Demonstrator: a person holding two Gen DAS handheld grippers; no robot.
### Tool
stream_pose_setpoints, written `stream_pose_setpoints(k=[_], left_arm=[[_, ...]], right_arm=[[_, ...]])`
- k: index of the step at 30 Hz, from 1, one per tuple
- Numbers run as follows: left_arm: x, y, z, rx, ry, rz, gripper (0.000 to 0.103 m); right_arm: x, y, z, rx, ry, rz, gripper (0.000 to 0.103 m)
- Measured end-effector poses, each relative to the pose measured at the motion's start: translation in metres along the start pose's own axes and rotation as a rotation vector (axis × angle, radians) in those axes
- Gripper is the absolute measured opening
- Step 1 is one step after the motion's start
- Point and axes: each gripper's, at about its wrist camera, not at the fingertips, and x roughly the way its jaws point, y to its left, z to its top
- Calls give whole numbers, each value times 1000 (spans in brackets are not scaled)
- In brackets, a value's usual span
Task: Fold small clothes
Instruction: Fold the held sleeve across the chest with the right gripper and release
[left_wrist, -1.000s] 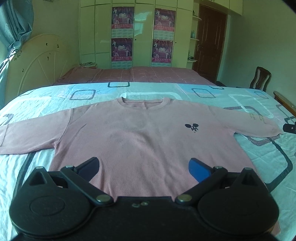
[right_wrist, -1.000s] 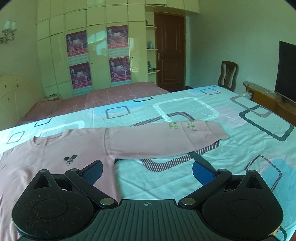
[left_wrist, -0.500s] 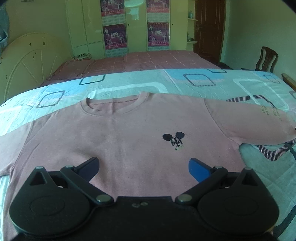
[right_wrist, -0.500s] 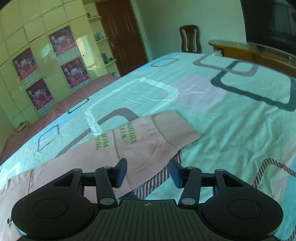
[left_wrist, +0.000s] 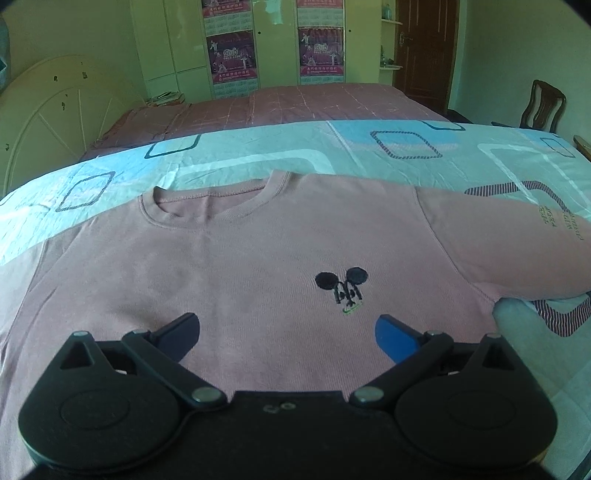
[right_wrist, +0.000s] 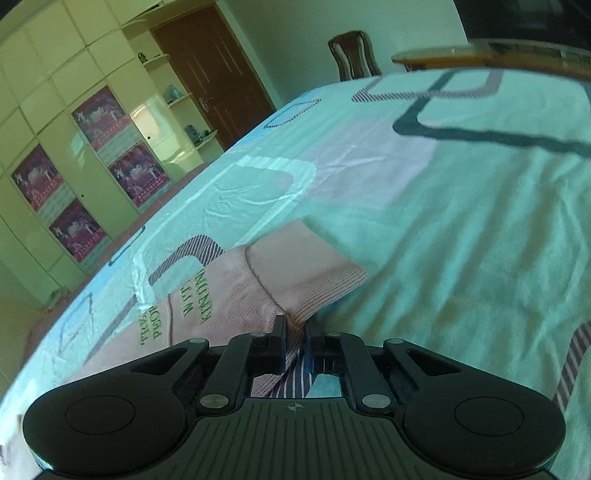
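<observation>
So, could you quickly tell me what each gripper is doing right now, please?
Left gripper: open, holding nothing, above the pink sweater.
Right gripper: jaws closed on the sleeve cuff.

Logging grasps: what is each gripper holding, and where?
Right gripper: pink sweater's sleeve, pinched at its ribbed cuff. Left gripper: open, nothing.

- The right gripper (right_wrist: 294, 328) sits low over the bedsheet (right_wrist: 461, 229), its fingers drawn close together and pinching the pink sleeve (right_wrist: 258, 291) at the near edge, by the cuff seam.
- The ribbed cuff (right_wrist: 314, 269) lies flat, running away to the right; green lettering (right_wrist: 195, 299) marks the sleeve on the left.
- A wardrobe (right_wrist: 55, 122) hung with posters (right_wrist: 99, 118) stands far left.
- A brown door (right_wrist: 218, 70) and a wooden chair (right_wrist: 352, 55) stand beyond the bed.
</observation>
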Motion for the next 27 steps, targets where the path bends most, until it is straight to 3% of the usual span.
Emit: stream_pose_setpoints(k=[2, 4, 7, 11, 15, 20, 24, 26, 27], left_arm=[[0, 10, 1, 12, 2, 21, 101], [4, 24, -1, 14, 36, 26, 101], [7, 55, -7, -41, 59, 34, 98], [7, 96, -13, -117, 53, 29, 93], [9, 128, -15, -135, 37, -6, 86], [13, 164, -20, -161, 30, -74, 81], [13, 190, -27, -183, 35, -106, 83], [15, 199, -31, -188, 54, -141, 86], [16, 202, -32, -191, 56, -159, 89]], right_arm=[[2, 13, -1, -65, 29, -41, 8], [-12, 36, 2, -153, -17, -22, 8], [-33, 89, -1, -279, -62, 106, 8], [-50, 172, -25, -364, -11, 291, 8], [-72, 263, -77, -493, 69, 448, 8], [-104, 355, -160, -685, 145, 582, 8], [-108, 400, -227, -791, 213, 624, 8], [-94, 408, -255, -821, 257, 597, 8], [-88, 412, -260, -838, 226, 572, 9]])
